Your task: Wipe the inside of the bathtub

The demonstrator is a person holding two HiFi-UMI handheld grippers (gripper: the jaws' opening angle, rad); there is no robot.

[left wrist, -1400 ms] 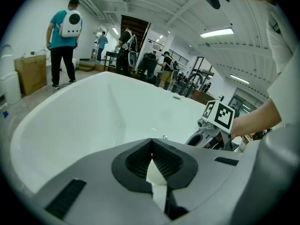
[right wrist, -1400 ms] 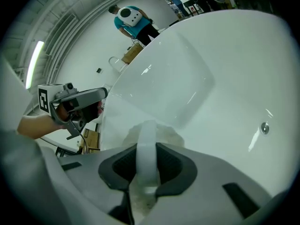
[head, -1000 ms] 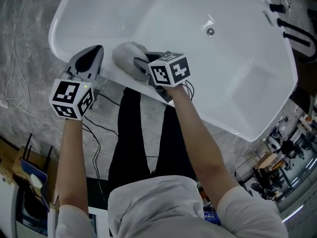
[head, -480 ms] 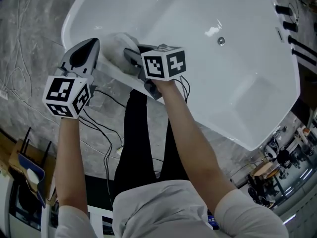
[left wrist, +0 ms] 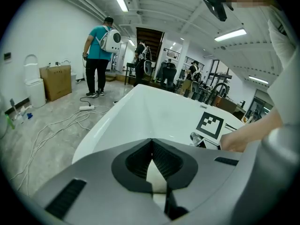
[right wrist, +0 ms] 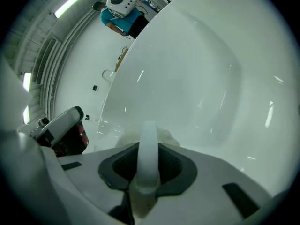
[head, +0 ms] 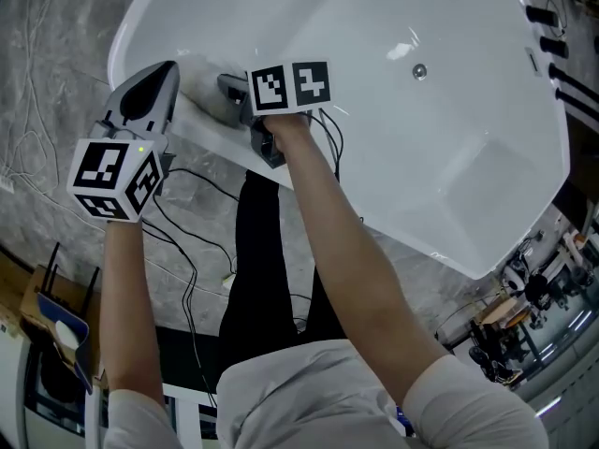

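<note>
The white bathtub [head: 468, 166] fills the upper head view, with its drain [head: 419, 70] toward the far side. My right gripper [head: 227, 89] reaches over the near rim at the tub's left end, shut on a white fluffy wiping cloth [head: 200, 95] that presses against the inner wall. In the right gripper view the cloth [right wrist: 149, 136] bunches ahead of the right gripper [right wrist: 149, 146], a white band of it pinched between the jaws. My left gripper [head: 167, 69] hovers by the rim beside it, shut and holding nothing [left wrist: 151, 140].
Black faucet fittings [head: 541, 15] sit on the tub's far right edge. Cables [head: 192, 215] trail across the grey stone floor beside the person's legs. In the left gripper view a person in a teal shirt [left wrist: 98, 50] stands beyond the tub near a cardboard box [left wrist: 55, 81].
My right gripper has slid the cloth leftward along the tub's near wall toward the left end. The left gripper has shifted slightly left and stays shut.
</note>
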